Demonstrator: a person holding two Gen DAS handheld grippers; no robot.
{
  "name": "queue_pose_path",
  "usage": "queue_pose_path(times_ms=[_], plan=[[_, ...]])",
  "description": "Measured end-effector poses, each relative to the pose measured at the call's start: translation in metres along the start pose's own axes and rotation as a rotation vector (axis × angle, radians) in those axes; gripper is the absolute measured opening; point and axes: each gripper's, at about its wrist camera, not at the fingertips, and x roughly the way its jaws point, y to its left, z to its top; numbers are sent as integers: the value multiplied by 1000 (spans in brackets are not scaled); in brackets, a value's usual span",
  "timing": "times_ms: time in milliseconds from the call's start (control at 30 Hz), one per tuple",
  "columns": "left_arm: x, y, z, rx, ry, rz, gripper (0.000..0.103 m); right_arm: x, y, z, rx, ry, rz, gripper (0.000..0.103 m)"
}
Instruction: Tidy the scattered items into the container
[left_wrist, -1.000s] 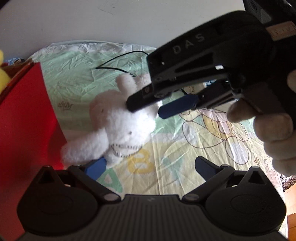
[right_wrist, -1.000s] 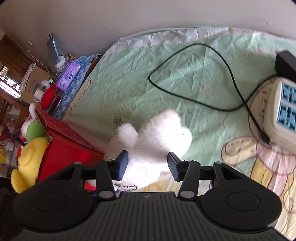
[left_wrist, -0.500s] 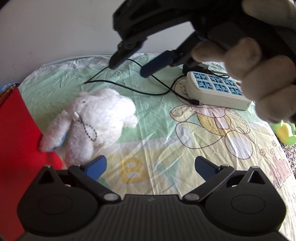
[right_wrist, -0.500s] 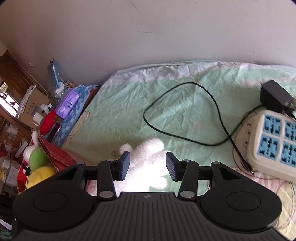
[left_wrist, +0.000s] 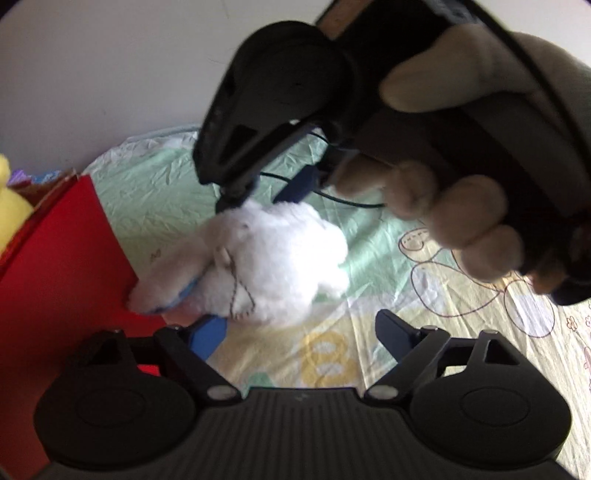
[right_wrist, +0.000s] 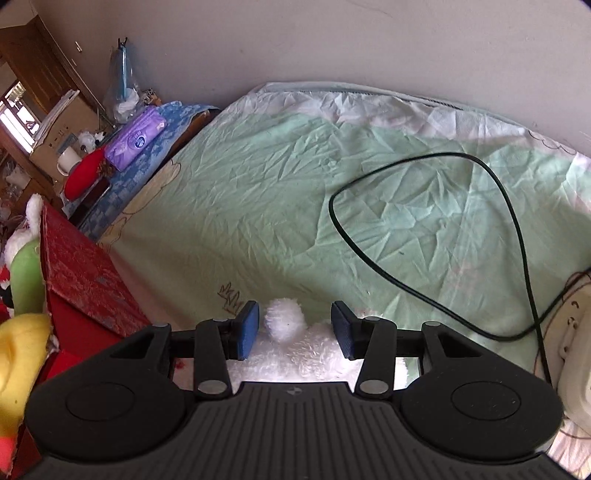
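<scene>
A white plush toy (left_wrist: 273, 266) lies on the bed sheet with one limb against the red box (left_wrist: 55, 280). My right gripper (right_wrist: 294, 328) hangs right over it, open, with a fluffy tuft of the white plush toy (right_wrist: 284, 325) between its blue pads and a gap on each side. The left wrist view shows the right gripper (left_wrist: 262, 195) from the front, a hand around its handle. My left gripper (left_wrist: 301, 332) is low, just in front of the toy. Its jaws are closing with only sheet between them, and the left pad sits at the toy's lower edge.
The red box (right_wrist: 85, 280) holds a yellow plush (right_wrist: 18, 354) and a green one (right_wrist: 26, 277). A black cable (right_wrist: 517, 236) loops over the green sheet (right_wrist: 258, 206) to a power strip (right_wrist: 576, 369) on the right. A cluttered bedside table (right_wrist: 136, 138) and the wall lie beyond.
The right gripper rose off the toy half a second ago and has come back down over it. The toy has rolled toward the red box. The left jaws have narrowed.
</scene>
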Motion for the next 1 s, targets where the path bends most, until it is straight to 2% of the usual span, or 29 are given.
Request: queue_pose_path(times_ms=[100, 233, 333, 433, 600, 733, 867, 1000], plan=[[4, 0, 1, -5, 2, -13, 82, -24, -7, -8, 18, 29, 6, 47], [-8, -1, 2, 3, -20, -27, 69, -49, -20, -25, 100, 59, 44, 47], [-21, -2, 0, 19, -15, -50, 62, -63, -30, -44, 208, 74, 75, 48], [-38, -6, -9, 62, -13, -86, 62, -74, -30, -73, 274, 103, 99, 47], [-66, -26, -30, 206, -22, -155, 62, -89, -20, -117, 289, 102, 13, 43], [-89, -44, -49, 297, -21, -269, 69, -108, -21, -152, 344, 99, -20, 43], [-112, -51, -68, 368, -25, -320, 76, -136, -22, -179, 420, 44, -24, 44], [-122, -40, -65, 342, -26, -322, 79, -158, -26, -190, 493, -60, -74, 44]])
